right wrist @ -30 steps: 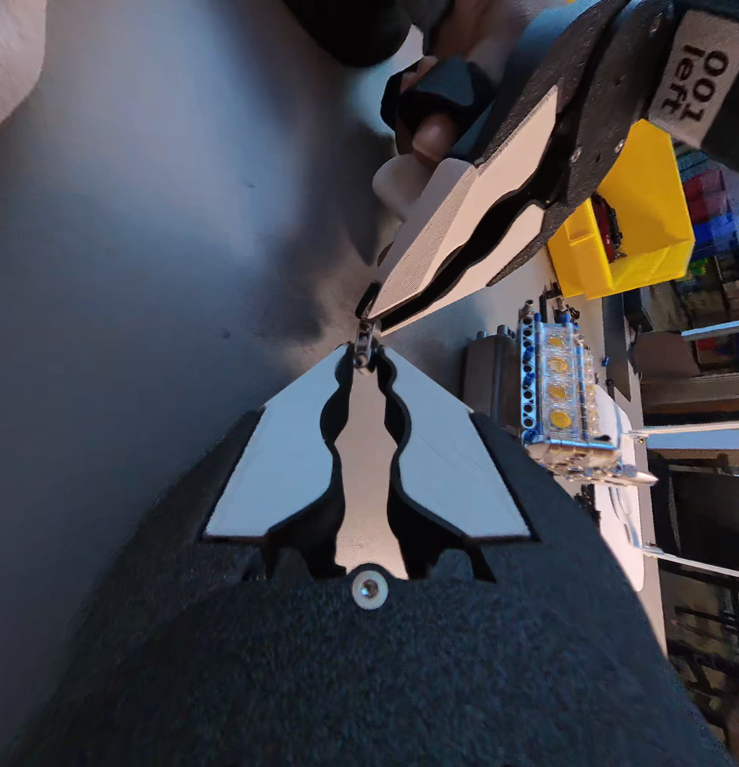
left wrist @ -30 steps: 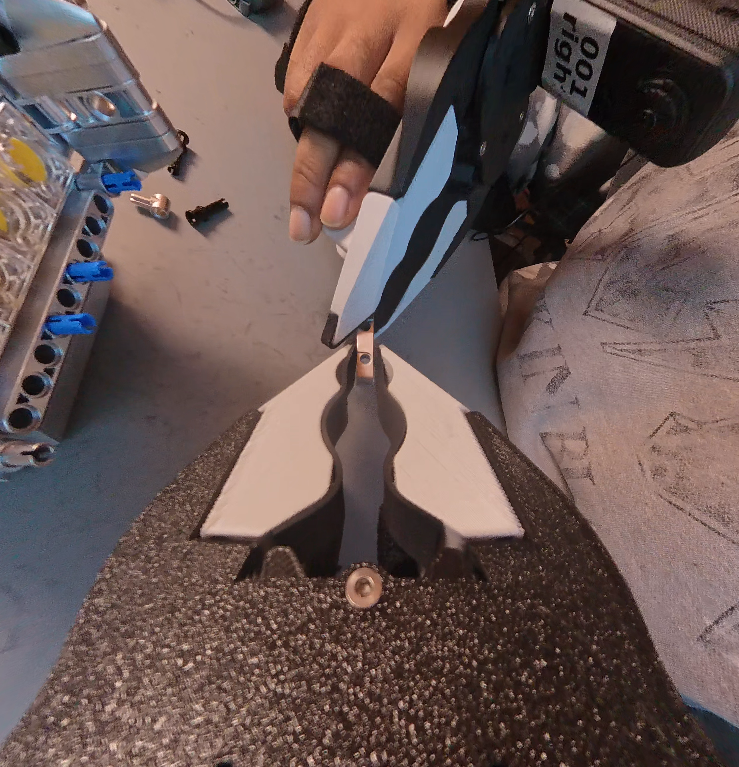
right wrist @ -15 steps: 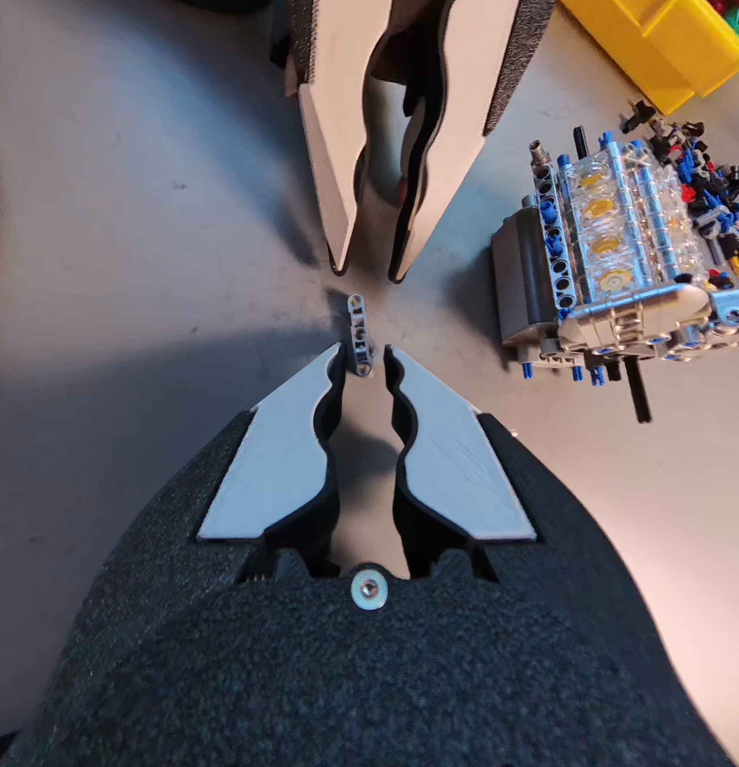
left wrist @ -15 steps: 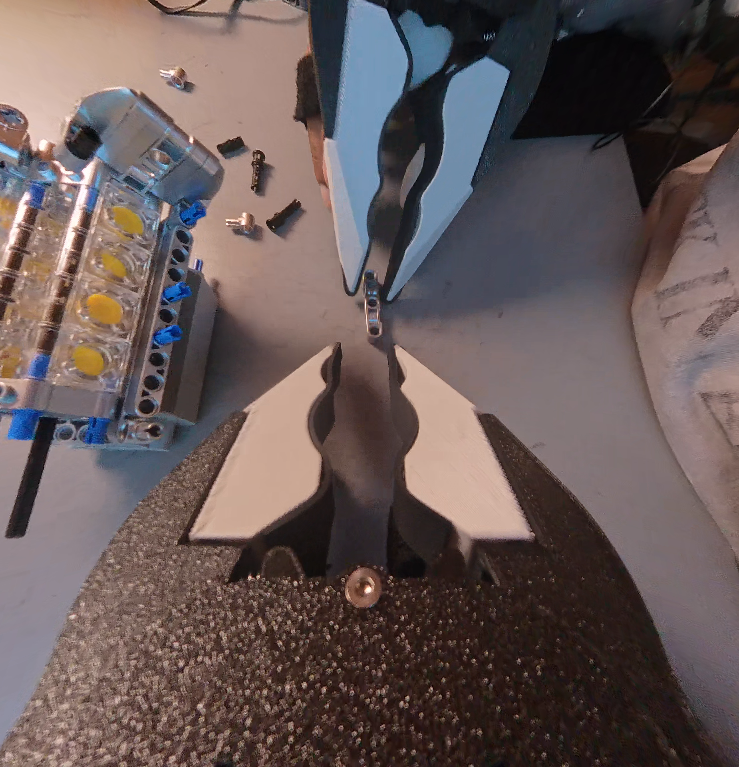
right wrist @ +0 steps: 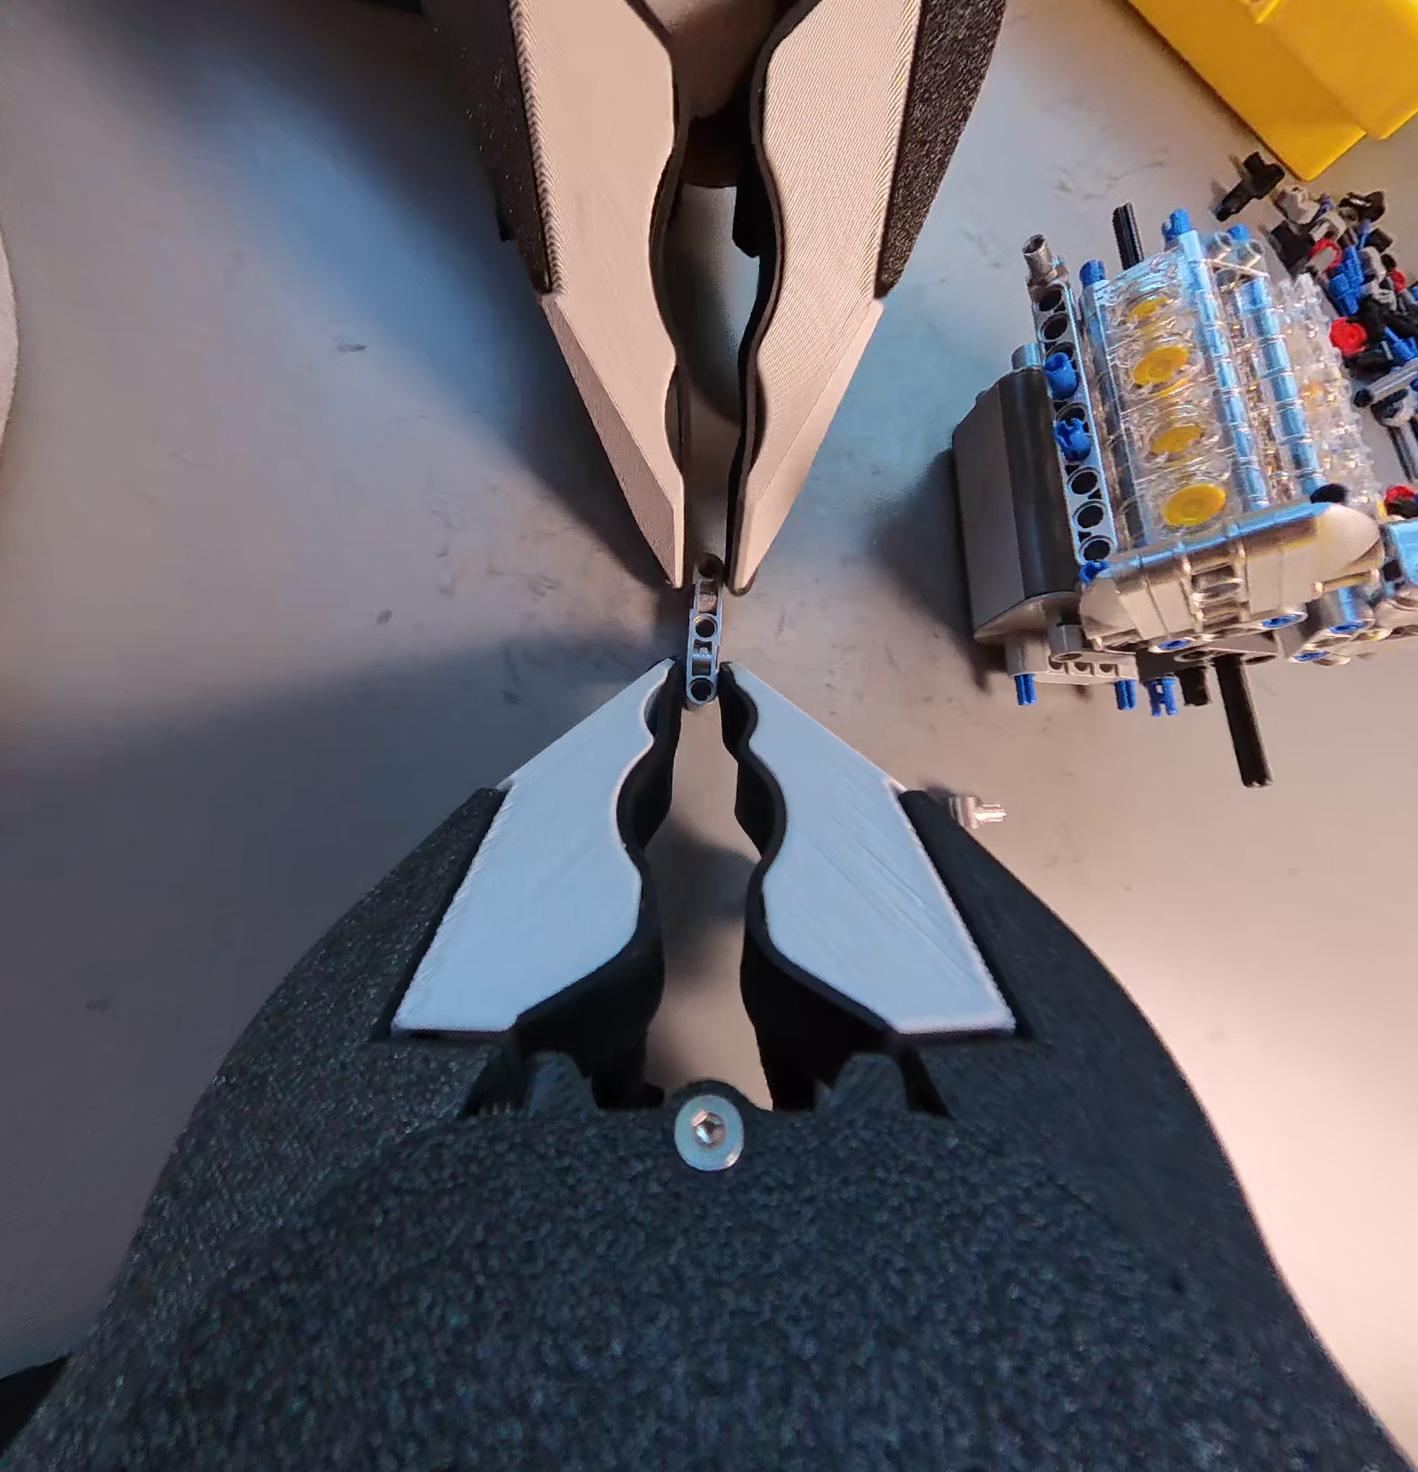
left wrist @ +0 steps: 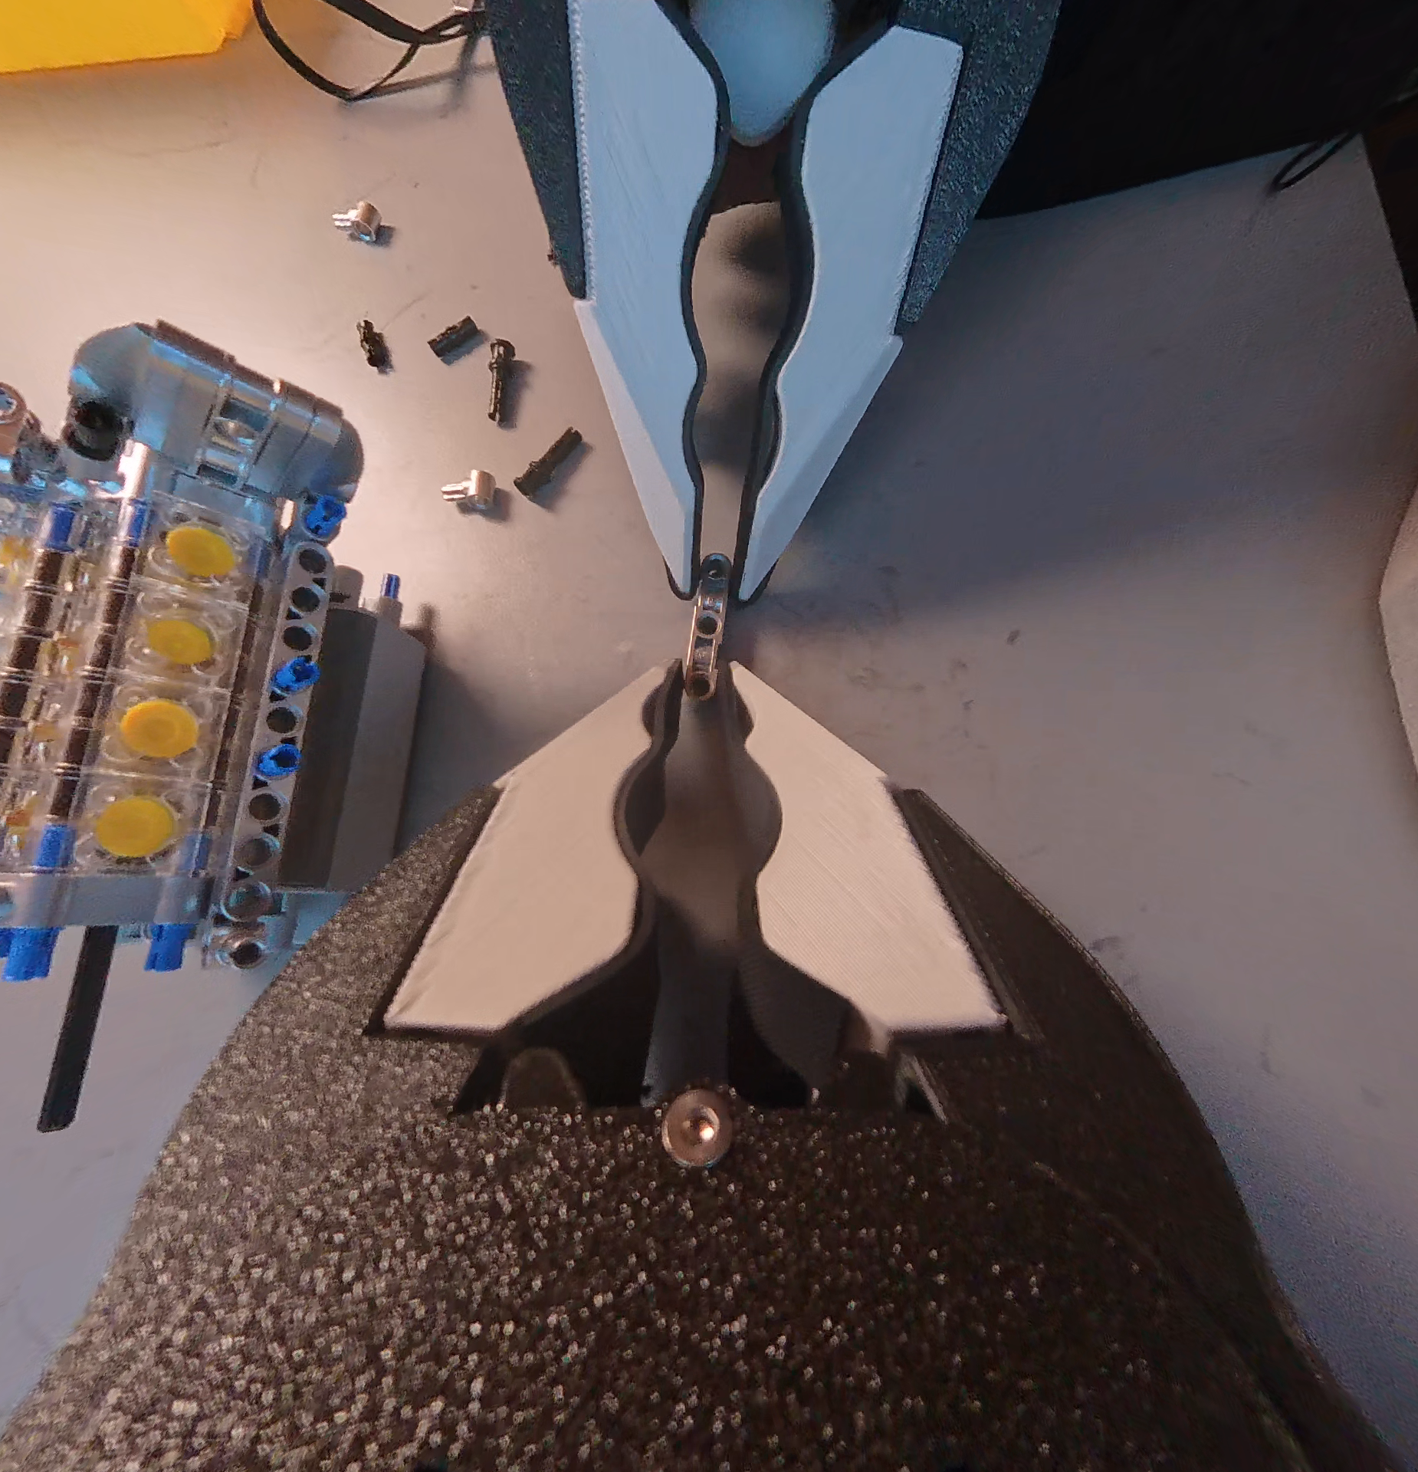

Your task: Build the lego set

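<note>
Both grippers meet tip to tip over a grey table (left wrist: 1088,557), each pinching one end of a small grey Technic beam (left wrist: 707,629) w/ holes along it. Left gripper (left wrist: 706,677) has its fingers closed on the near end in the left wrist view; right gripper (right wrist: 699,677) has its fingers closed on the opp. end. Beam spans the gap between the two sets of tips. Beside them sits a brick-built engine block (right wrist: 1184,494) w/ yellow pistons & blue pins. Loose black pins (left wrist: 503,382) lie near it; a yellow bin (right wrist: 1279,72) stands well apart.
</note>
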{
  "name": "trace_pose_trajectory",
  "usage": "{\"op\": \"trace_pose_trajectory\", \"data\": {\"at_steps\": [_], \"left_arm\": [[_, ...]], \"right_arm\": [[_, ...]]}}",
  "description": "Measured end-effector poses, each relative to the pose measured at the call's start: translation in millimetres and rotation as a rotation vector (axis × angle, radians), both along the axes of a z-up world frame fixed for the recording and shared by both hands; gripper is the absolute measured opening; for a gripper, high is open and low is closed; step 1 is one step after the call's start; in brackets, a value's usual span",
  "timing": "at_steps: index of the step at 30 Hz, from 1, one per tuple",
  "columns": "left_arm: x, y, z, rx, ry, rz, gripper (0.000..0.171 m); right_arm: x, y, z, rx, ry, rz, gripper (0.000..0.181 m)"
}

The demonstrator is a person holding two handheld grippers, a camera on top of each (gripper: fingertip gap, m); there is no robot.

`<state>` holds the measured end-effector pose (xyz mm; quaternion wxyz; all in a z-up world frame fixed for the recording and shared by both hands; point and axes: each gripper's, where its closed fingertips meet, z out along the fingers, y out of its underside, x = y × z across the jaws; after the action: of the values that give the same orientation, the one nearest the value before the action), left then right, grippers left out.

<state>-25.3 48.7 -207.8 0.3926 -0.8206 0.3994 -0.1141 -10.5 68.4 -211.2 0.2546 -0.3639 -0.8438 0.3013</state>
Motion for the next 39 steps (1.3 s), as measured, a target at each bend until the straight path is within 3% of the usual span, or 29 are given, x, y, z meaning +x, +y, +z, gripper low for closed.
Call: {"op": "trace_pose_trajectory", "data": {"at_steps": [8,13,21,28,34,39], "left_arm": [[-4.6,0.4,4.1,-0.001,-0.026,0.01,0.007],[-32.2,14.3,37.9,0.11,-0.114,0.116,0.013],[-98.6,28.5,80.8,0.363,-0.122,0.346,0.016],[-112.7,30.8,54.3,0.263,-0.104,0.374,0.046],[-104.3,30.9,47.8,0.27,-0.061,0.333,0.026],[-102.6,32.0,46.7,0.271,-0.062,0.331,0.023]], "right_arm": [[-0.3,3.9,1.0,0.003,0.009,-0.02,0.014],[-9.6,17.8,22.1,-0.045,0.116,-0.103,0.035],[-18.1,54.4,58.4,-0.102,0.301,-0.25,0.037],[-20.0,68.4,47.6,-0.045,0.275,-0.308,0.035],[-20.3,69.0,42.4,-0.034,0.263,-0.303,0.032],[-20.5,68.8,39.3,-0.017,0.258,-0.297,0.031]]}}
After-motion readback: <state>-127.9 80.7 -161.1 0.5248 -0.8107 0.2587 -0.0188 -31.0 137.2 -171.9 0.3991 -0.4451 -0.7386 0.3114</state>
